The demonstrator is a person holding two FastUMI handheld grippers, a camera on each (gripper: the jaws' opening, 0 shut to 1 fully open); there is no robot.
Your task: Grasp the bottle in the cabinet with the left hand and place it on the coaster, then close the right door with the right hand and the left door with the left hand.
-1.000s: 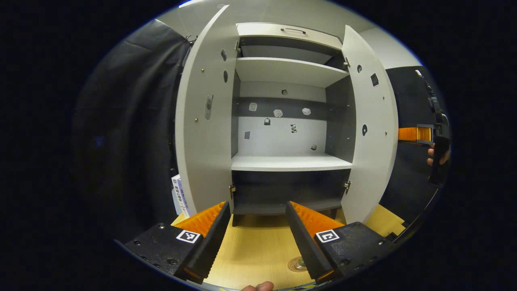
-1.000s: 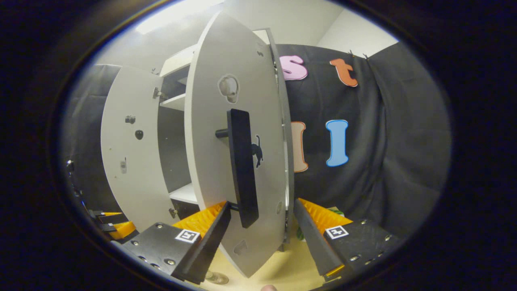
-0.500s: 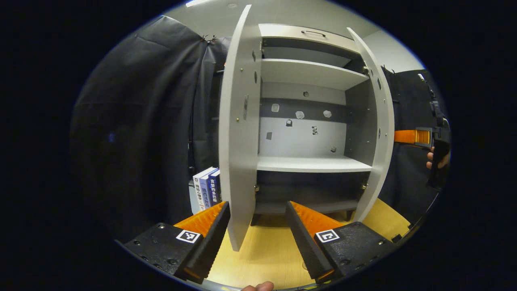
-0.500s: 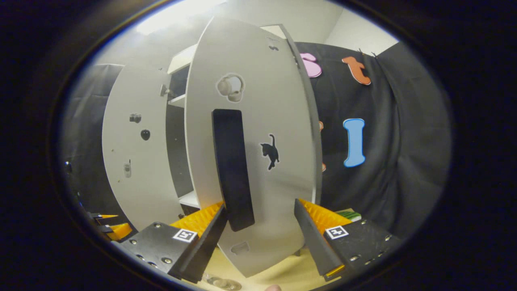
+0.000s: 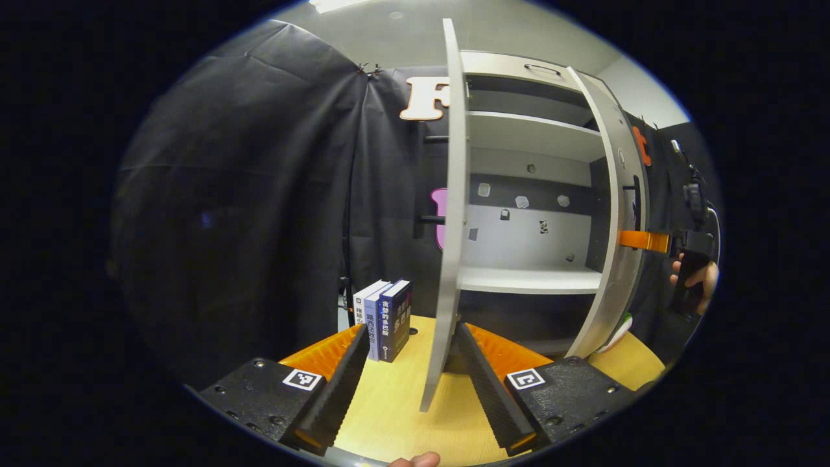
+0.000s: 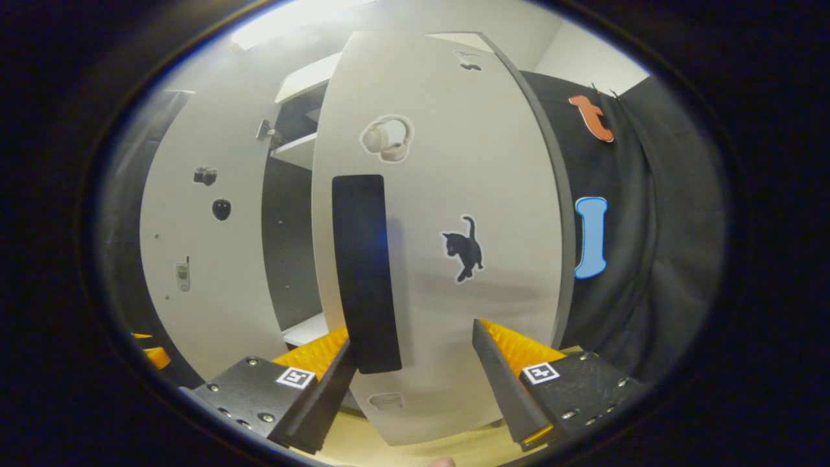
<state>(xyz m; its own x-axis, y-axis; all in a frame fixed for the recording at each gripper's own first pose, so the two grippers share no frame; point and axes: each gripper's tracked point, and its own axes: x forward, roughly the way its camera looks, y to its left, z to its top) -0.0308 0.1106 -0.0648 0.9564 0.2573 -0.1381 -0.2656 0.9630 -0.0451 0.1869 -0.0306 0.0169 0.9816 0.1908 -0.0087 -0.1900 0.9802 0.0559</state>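
Observation:
In the left gripper view the white cabinet (image 5: 532, 279) has bare shelves. Its left door (image 5: 449, 227) is seen edge-on, with its lower edge between the fingers of my open left gripper (image 5: 412, 331). The right door (image 5: 616, 233) is partly swung in, and the right gripper (image 5: 645, 241) sits behind it with a hand (image 5: 697, 275) holding it. In the right gripper view my right gripper (image 6: 414, 337) is open, close up against the right door's front face (image 6: 467, 194). The door's black handle (image 6: 363, 272) ends by the left finger. The left door's inner face (image 6: 201, 246) stands at the left.
Three upright books (image 5: 384, 318) stand on the wooden table (image 5: 395, 415) left of the cabinet. Black cloth walls close in the left and back. A green-and-white object (image 5: 621, 324) lies beyond the right door's foot. The left gripper (image 6: 152, 353) peeks in at the right gripper view's lower left.
The left gripper has swung left, so the left door now stands edge-on between its fingers and the books have come into view. The right door has turned further toward the cabinet, with the right gripper following.

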